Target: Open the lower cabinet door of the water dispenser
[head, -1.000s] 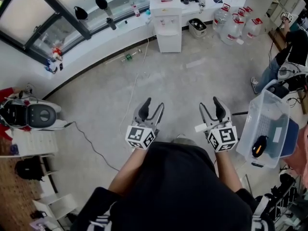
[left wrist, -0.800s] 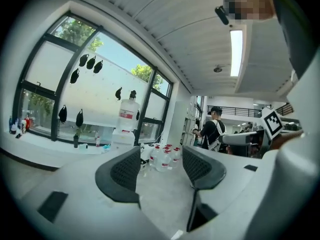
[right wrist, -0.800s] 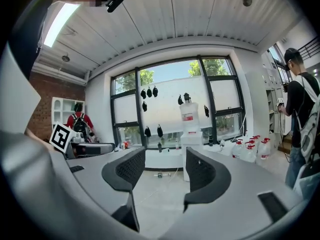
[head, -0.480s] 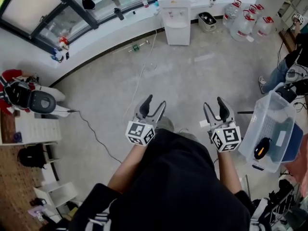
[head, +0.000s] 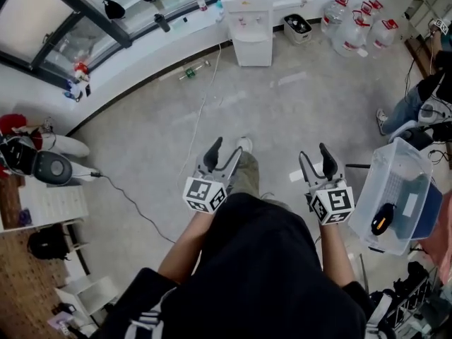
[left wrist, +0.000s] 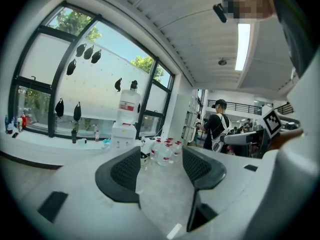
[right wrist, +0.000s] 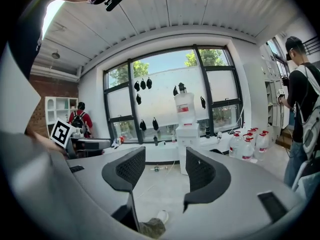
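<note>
While the water dispenser (head: 247, 13) stands far off by the window, its lower cabinet door (head: 252, 49) shut, the left gripper (head: 226, 151), just opened wider, and the right gripper (head: 316, 155) gape empty. A foot could catch the floor cord (head: 201, 115).

1. Straight ahead of me, the water dispenser (head: 247, 16) stands against the far wall, its lower cabinet door (head: 252, 48) facing the open floor (head: 296, 111).
2. Just right of it I see a small bin (head: 297, 28) on the floor, with a cluster of water jugs (head: 353, 30) further right.
3. Left of the dispenser a bottle (head: 189, 71) lies near the wall's foot, and a cable (head: 200, 122) runs from there toward me.
4. A plastic tub (head: 369, 193) stands close on my right, with a small object (head: 381, 216) in it.
</note>
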`<move>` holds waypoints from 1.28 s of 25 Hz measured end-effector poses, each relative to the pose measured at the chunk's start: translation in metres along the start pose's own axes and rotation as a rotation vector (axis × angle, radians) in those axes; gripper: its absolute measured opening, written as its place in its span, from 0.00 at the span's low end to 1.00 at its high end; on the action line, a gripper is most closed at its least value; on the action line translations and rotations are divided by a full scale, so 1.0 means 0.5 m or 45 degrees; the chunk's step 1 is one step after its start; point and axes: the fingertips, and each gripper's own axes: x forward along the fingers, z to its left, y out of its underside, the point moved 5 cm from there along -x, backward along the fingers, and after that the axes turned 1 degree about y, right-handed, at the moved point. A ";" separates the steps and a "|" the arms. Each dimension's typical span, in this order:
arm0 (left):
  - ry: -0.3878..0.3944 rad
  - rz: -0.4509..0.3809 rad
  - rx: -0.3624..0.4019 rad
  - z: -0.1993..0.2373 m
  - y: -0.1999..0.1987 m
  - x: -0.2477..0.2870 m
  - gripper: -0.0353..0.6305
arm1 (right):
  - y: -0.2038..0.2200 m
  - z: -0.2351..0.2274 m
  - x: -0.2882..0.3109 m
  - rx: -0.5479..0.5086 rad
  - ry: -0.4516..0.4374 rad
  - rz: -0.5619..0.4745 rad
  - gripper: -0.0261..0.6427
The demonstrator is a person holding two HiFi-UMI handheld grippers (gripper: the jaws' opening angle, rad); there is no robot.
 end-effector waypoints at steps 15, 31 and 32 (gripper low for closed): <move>0.136 0.016 -0.064 0.309 -0.137 0.341 0.42 | -0.158 -0.088 0.423 -0.043 0.070 0.134 0.37; 0.235 0.045 -0.089 0.524 -0.209 0.515 0.42 | -0.236 -0.101 0.687 -0.034 0.126 0.216 0.37; 0.234 0.046 -0.092 0.529 -0.209 0.518 0.42 | -0.235 -0.103 0.690 -0.028 0.129 0.220 0.37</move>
